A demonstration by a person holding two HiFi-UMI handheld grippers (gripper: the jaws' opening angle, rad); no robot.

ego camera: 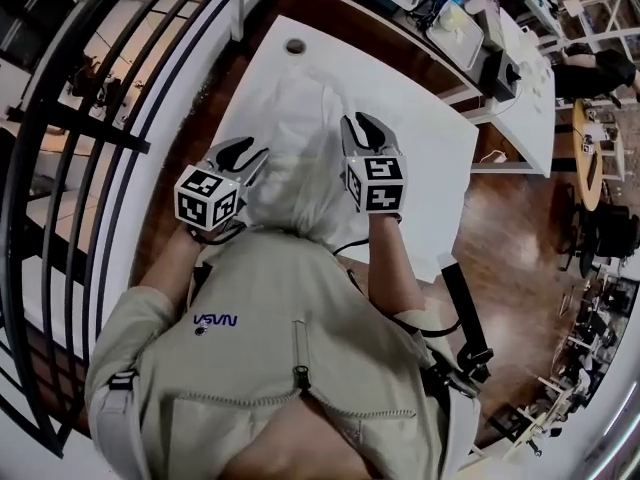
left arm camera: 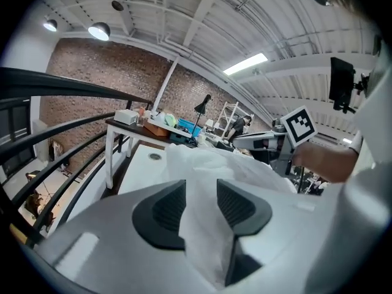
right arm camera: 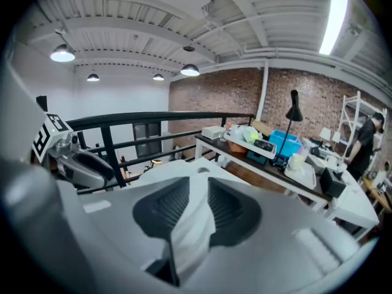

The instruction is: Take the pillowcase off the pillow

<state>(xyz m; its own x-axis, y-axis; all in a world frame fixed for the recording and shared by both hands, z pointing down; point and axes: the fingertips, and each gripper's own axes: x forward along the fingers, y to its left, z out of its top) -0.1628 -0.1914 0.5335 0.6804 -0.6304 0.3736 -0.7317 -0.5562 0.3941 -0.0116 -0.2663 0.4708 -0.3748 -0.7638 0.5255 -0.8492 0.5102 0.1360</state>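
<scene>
A white pillow in its pillowcase [ego camera: 300,148] lies lengthwise on the white table [ego camera: 430,138], its near end against the person's chest. My left gripper [ego camera: 248,154] sits at its left side and my right gripper [ego camera: 362,124] at its right side. In the left gripper view the jaws of the left gripper [left arm camera: 201,204] stand apart, with a loose sheet of the pillowcase [left arm camera: 208,164] running between the pads. In the right gripper view the jaws of the right gripper [right arm camera: 191,204] are also parted, and a slack fold of the pillowcase [right arm camera: 193,225] hangs between them.
A black railing [ego camera: 60,168] runs along the left of the table. A round cable hole [ego camera: 295,45] sits at the table's far end. Cluttered desks [ego camera: 460,28] stand beyond on the right. Wooden floor [ego camera: 520,228] lies to the right.
</scene>
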